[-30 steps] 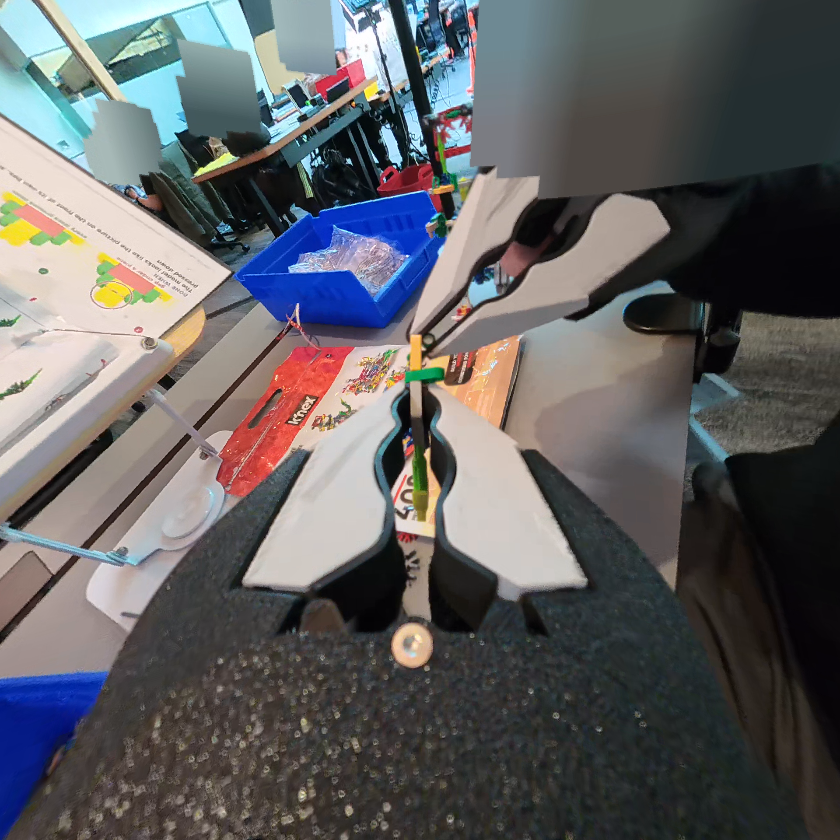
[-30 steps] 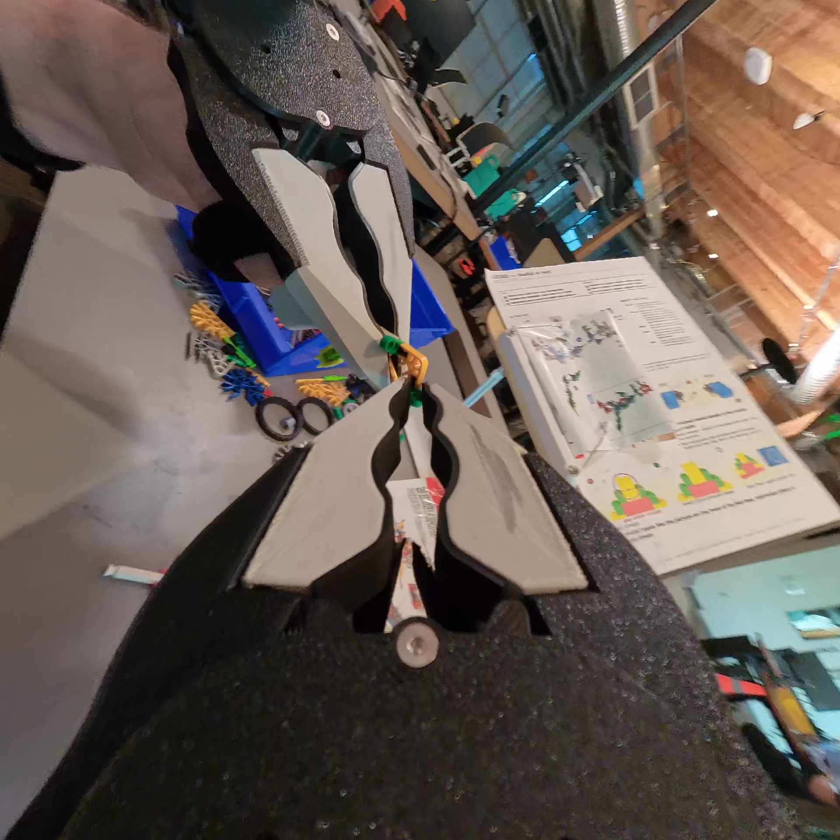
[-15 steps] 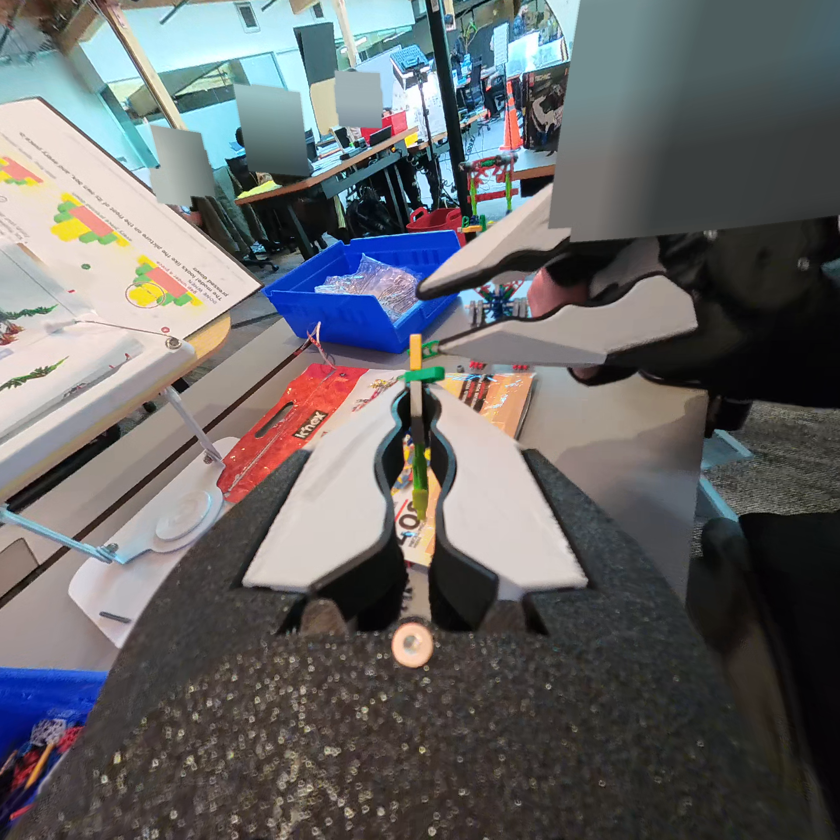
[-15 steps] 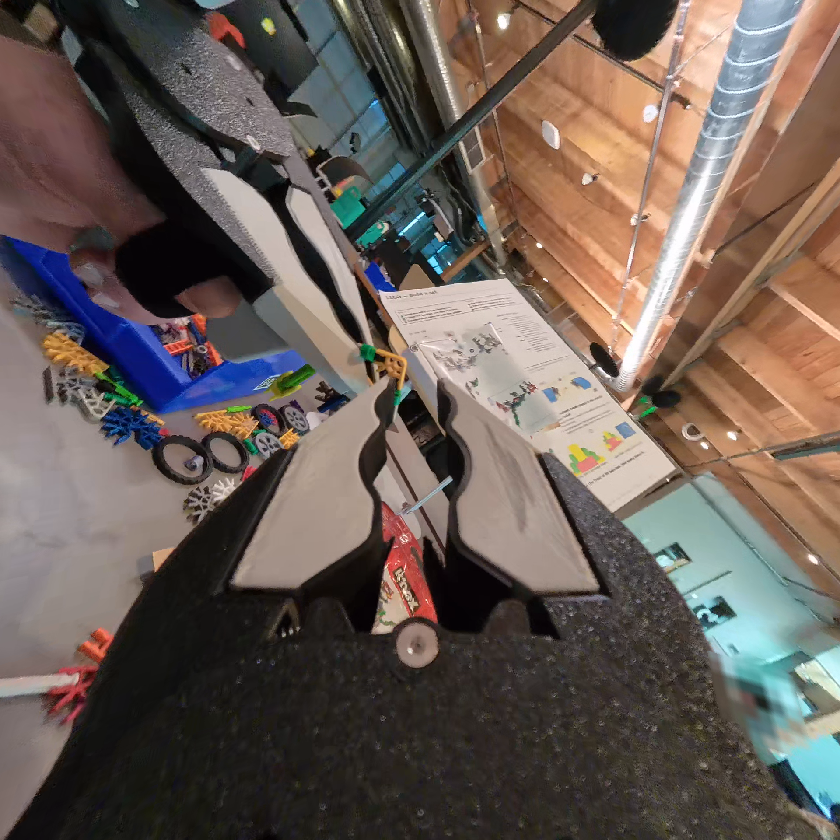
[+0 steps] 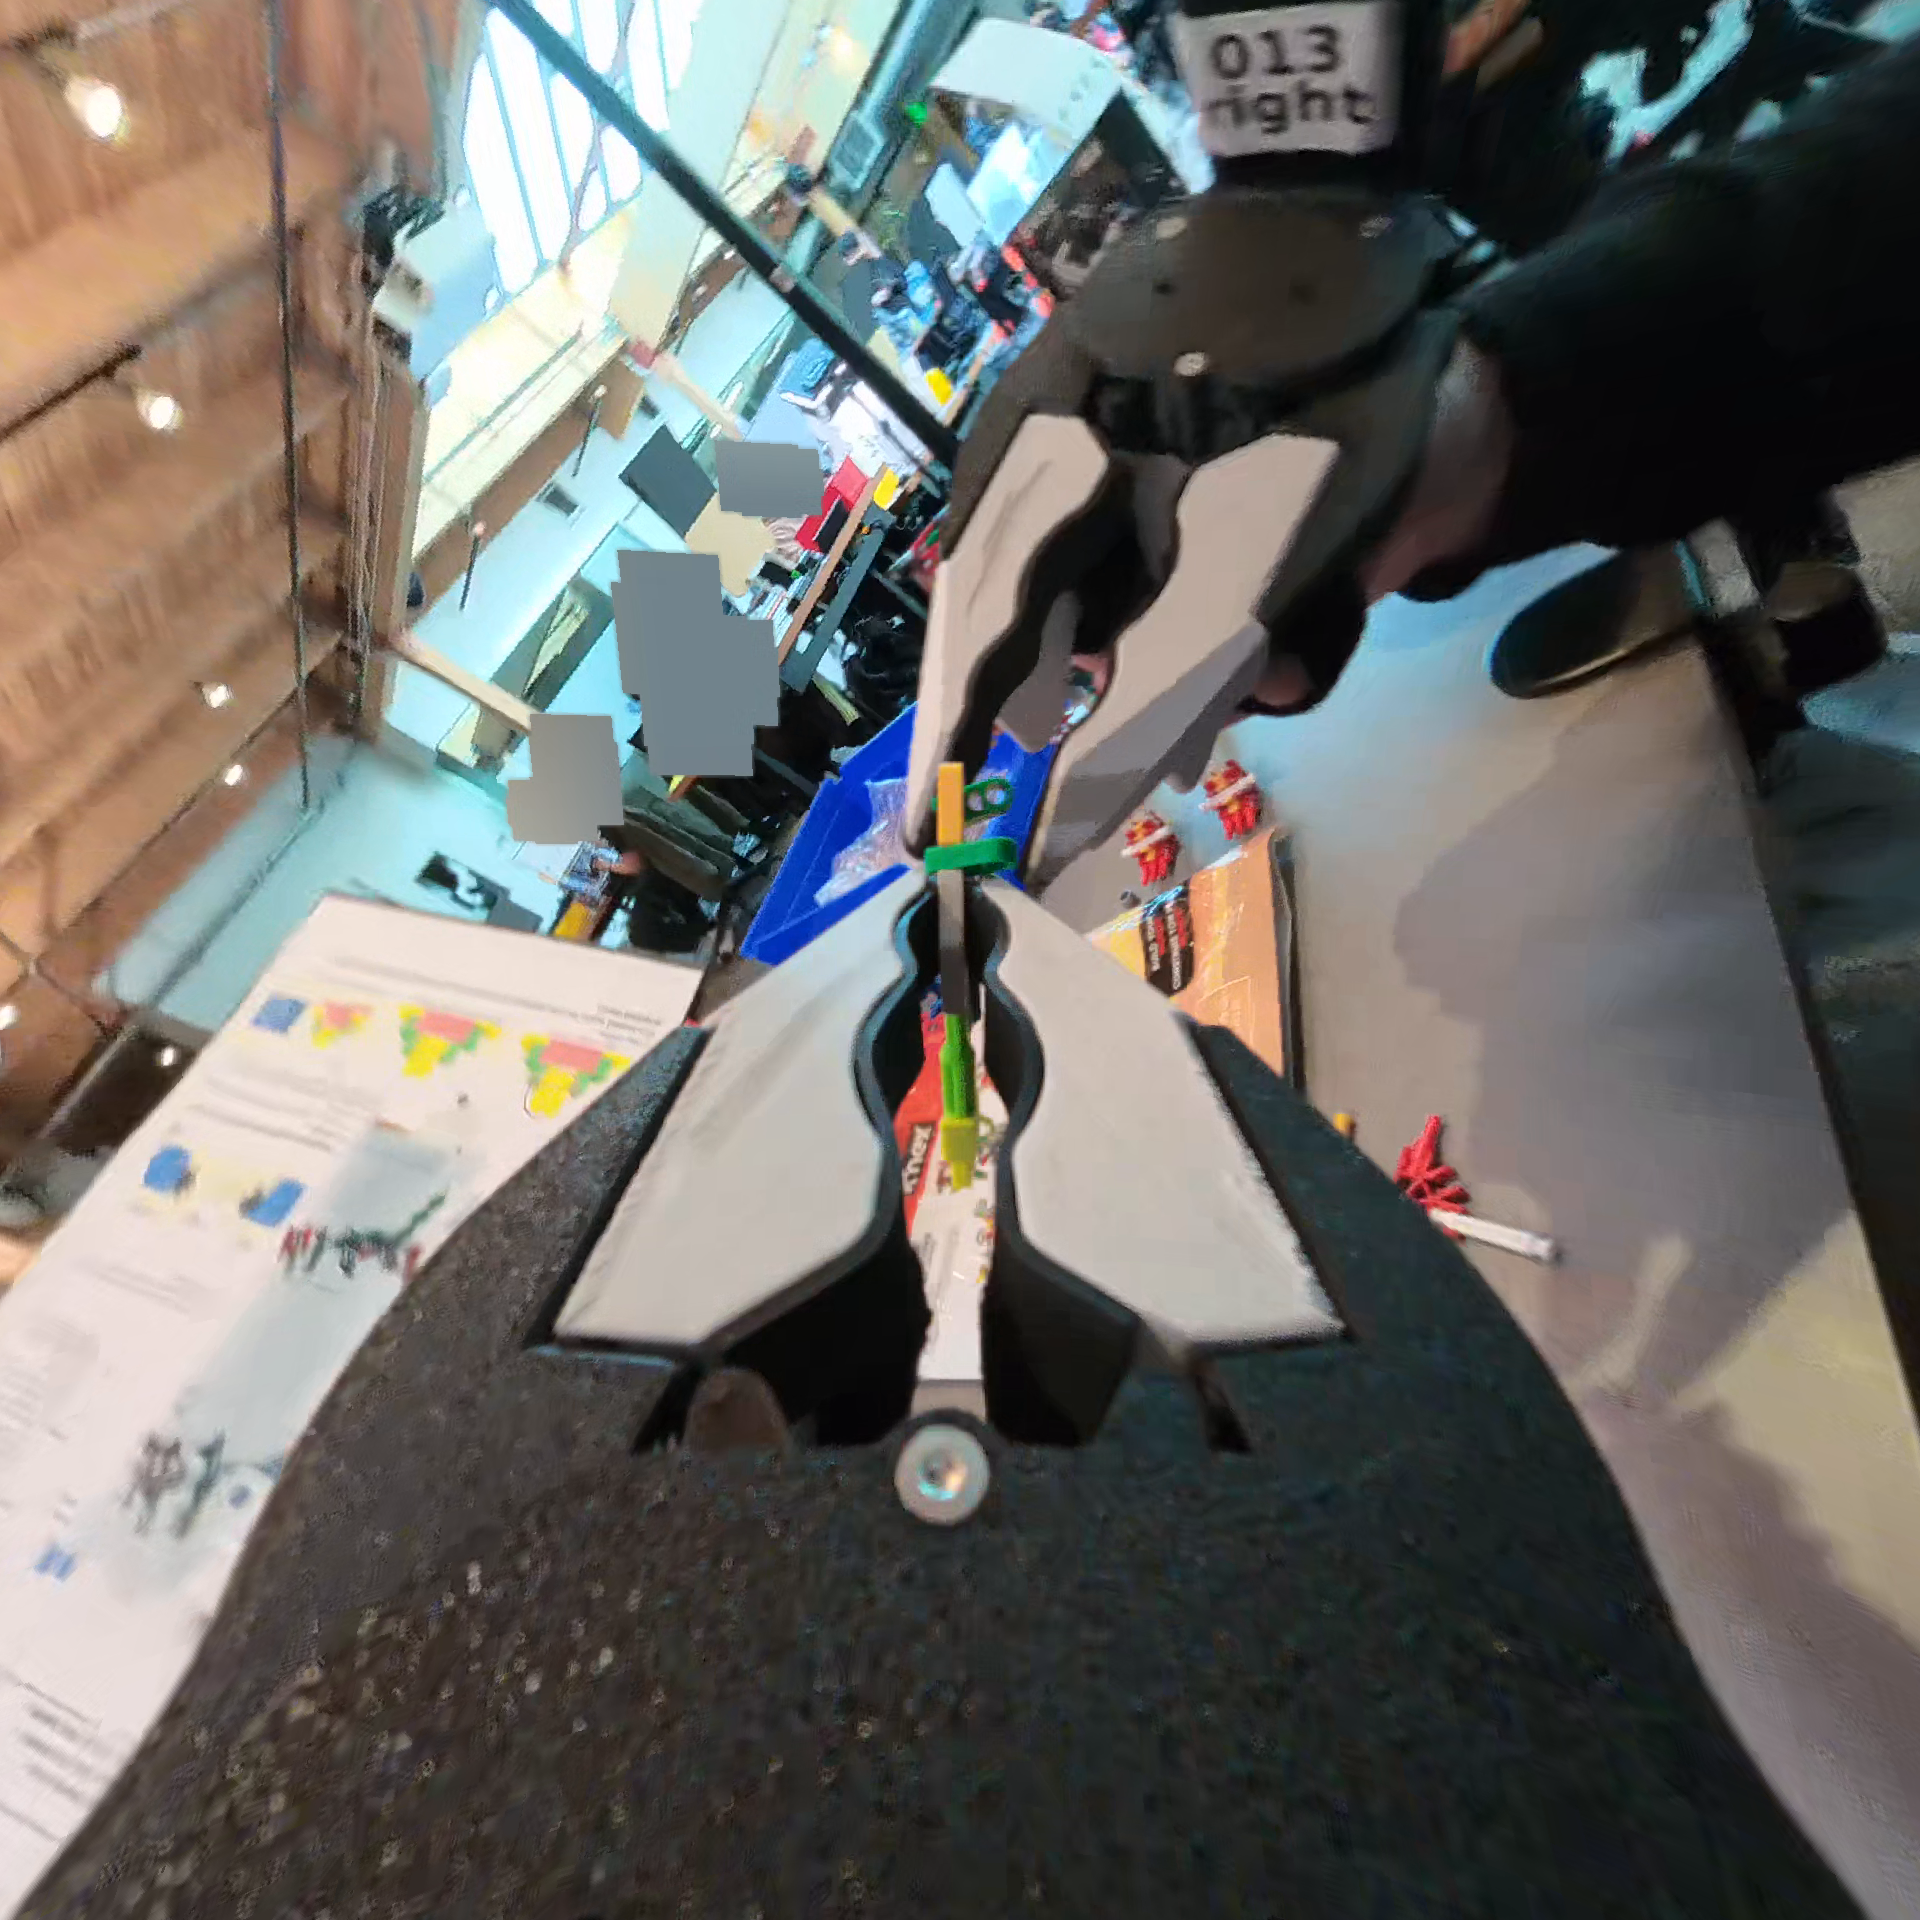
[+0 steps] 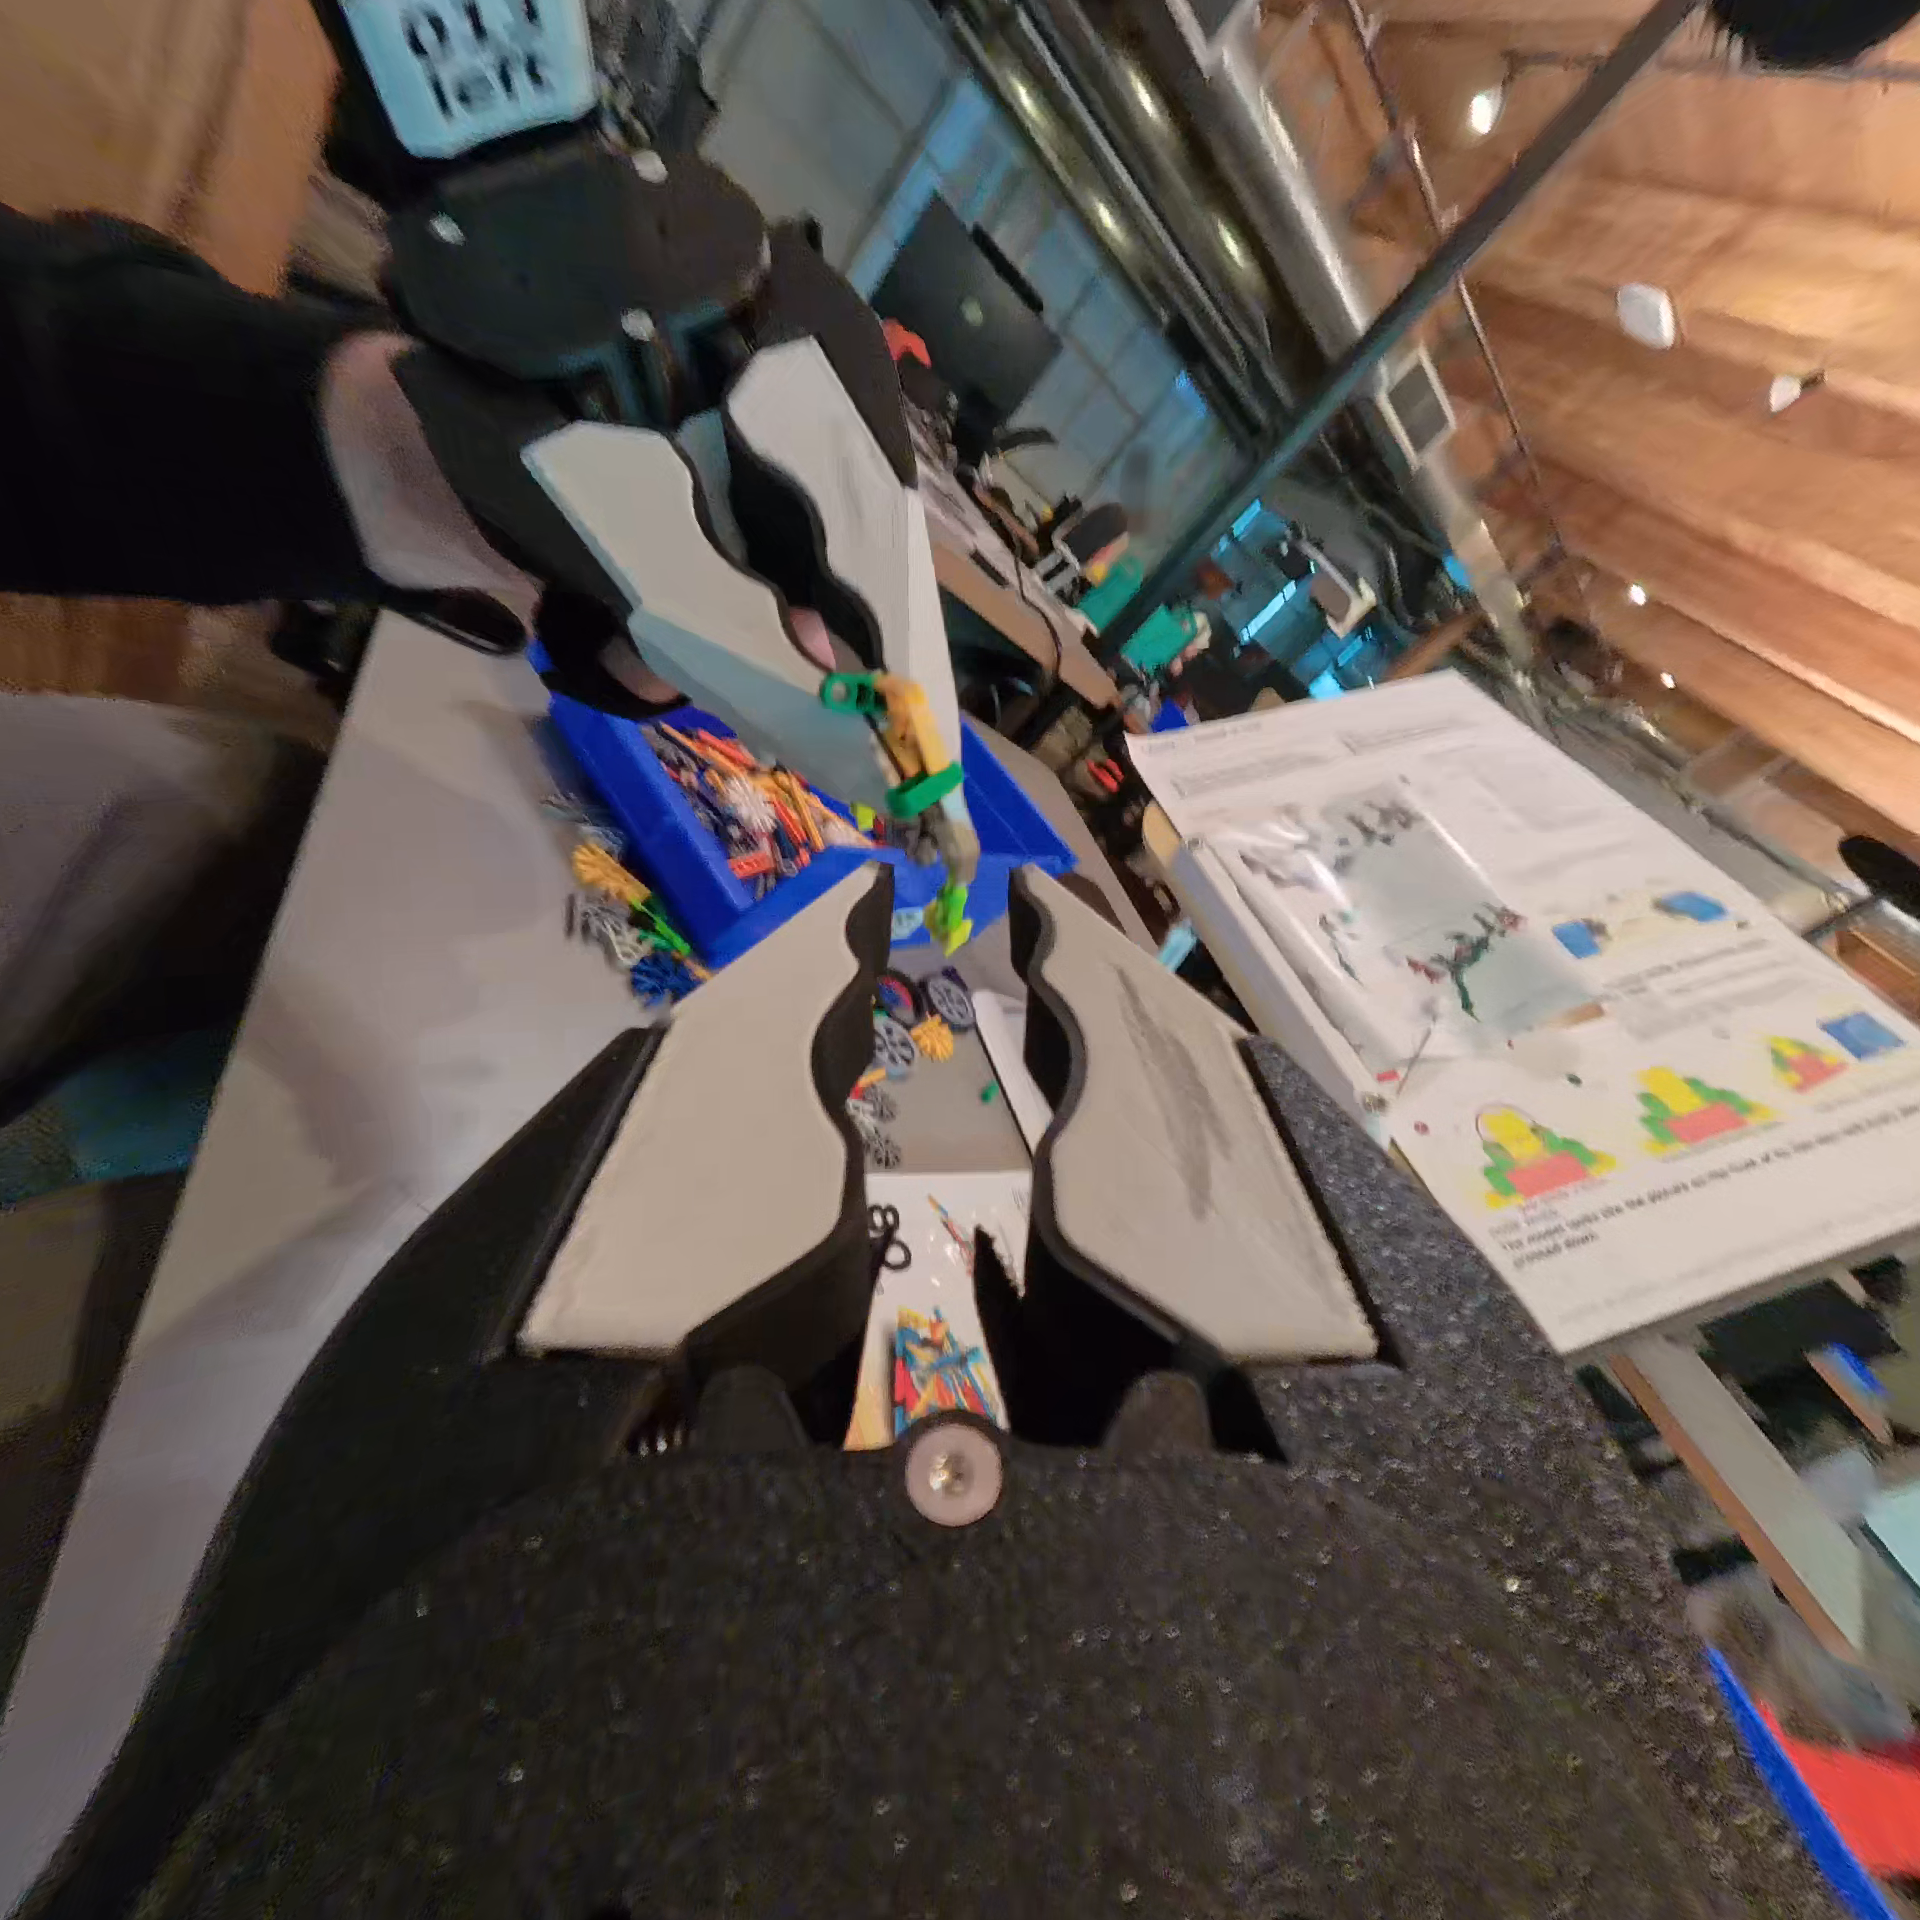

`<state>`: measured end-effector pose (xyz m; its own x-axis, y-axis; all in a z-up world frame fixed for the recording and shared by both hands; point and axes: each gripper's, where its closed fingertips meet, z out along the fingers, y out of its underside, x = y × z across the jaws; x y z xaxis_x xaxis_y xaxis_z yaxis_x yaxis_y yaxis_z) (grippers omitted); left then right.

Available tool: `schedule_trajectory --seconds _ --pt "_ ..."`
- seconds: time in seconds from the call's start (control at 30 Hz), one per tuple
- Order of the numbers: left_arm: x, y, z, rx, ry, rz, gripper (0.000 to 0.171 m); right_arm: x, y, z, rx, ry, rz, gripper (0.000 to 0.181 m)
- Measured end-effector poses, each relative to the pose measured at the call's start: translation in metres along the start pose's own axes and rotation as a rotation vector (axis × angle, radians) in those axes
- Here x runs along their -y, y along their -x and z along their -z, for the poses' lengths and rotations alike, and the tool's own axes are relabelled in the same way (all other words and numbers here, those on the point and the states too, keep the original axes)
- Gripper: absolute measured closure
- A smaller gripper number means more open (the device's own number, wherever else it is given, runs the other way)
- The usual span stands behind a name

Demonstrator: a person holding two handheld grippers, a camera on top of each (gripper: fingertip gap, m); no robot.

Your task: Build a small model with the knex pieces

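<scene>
My left gripper is shut on a small toy-rod assembly: a yellow piece, green clips, a dark grey rod and a lime rod that runs back between the fingers. It is held in the air above the grey table. My right gripper is open and empty, just short of the assembly's lime lower end. In the left wrist view the right gripper straddles the yellow top, and I cannot tell if it touches. The right wrist view shows the left gripper above, pinching the assembly.
A blue bin of building pieces stands on the table, with loose connectors and small wheels beside it. A tilted instruction board stands at one side. Red connectors, an orange booklet and another blue bin also lie there. My two grippers' fingertips are within a few centimetres of each other.
My right gripper has opened from nearly shut and let go of the assembly's tip. Both grippers have tilted and turned. The left gripper still holds the assembly.
</scene>
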<state>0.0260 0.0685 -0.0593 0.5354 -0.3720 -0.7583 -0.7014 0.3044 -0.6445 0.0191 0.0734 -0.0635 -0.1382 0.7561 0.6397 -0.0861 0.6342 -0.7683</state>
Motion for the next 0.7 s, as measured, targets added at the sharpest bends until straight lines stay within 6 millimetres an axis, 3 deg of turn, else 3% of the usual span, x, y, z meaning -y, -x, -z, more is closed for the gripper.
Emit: schedule_trajectory --seconds 0.1,0.3,0.7 --pt "0.016 -0.011 0.0 -0.08 -0.044 -0.027 0.171 0.018 0.011 0.013 0.073 -0.064 0.015 0.169" --pt "0.031 -0.019 -0.004 -0.111 -0.086 -0.075 0.171 0.022 0.011 0.027 0.003 -0.021 0.133 0.177" --pt "0.037 -0.012 -0.02 0.003 -0.109 -0.091 0.161 0.019 0.002 0.042 -0.255 0.131 0.446 0.18"
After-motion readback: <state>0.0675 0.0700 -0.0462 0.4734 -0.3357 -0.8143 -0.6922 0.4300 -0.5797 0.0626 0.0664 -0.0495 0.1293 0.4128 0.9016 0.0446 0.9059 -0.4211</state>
